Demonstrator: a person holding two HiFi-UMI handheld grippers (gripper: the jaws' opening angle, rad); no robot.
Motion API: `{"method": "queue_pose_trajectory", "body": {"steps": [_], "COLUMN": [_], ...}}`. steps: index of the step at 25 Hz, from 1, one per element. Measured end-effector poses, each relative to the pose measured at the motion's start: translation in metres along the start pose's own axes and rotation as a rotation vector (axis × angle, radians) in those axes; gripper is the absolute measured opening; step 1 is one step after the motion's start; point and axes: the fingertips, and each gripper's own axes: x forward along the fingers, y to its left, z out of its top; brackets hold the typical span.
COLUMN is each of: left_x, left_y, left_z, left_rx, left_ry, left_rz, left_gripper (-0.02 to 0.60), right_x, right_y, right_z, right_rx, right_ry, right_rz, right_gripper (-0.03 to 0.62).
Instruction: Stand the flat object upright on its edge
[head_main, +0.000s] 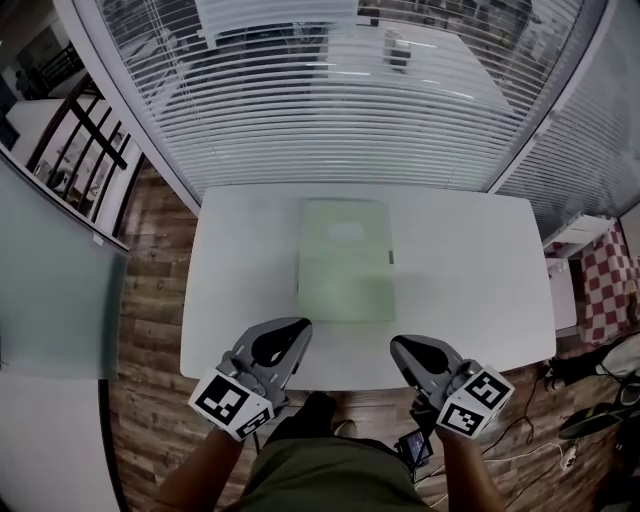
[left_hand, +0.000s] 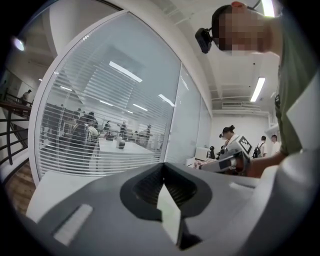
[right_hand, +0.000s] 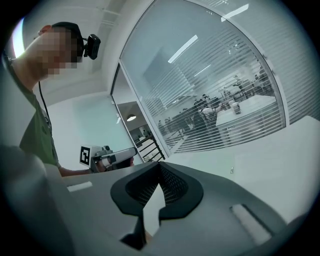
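Left tool (head_main: 287, 338) and right tool (head_main: 404, 350), both pressed together, hover near the flat folder (head_main: 346, 262). Shut tips could skid it away.

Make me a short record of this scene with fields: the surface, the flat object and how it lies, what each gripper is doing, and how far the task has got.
surface: white table, in front of window blinds
flat object: pale green folder, lying flat near the middle of the table
left gripper: shut, empty, by the table's near edge, apart from the folder
right gripper: shut, empty, by the near edge, apart from the folder
task state: folder not yet touched or stood on its edge
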Motion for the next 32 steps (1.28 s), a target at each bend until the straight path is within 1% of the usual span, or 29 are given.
{"method": "queue_pose_trajectory", "body": {"steps": [7, 15, 24, 29, 32], "left_x": [0.012, 0.029, 0.042, 0.047, 0.053], "left_y": [0.054, 0.095, 0.119, 0.124, 0.126], "left_z": [-0.001, -0.002, -0.017, -0.03, -0.033], "left_rx": [-0.027, -0.028, -0.059, -0.08, -0.078], "left_ry": [0.015, 0.031, 0.067, 0.078, 0.088], "left_rz": [-0.012, -0.037, -0.034, -0.023, -0.007], "left_gripper": [0.0, 0.0, 0.0, 0.0, 0.0], "right_x": [0.047, 0.082, 0.098, 0.097, 0.097], "right_y": [-0.016, -0.034, -0.055, -0.068, -0.08], "right_z": [0.016, 0.029, 0.027, 0.024, 0.021], "right_rx": [0.002, -0.006, 0.0, -0.006, -0.005], "right_ry": [0.015, 0.02, 0.042, 0.048, 0.054], "right_rz": [-0.03, -0.068, -0.108, -0.128, -0.139], "right_gripper": [0.011, 0.009, 0.011, 0.011, 0.011]}}
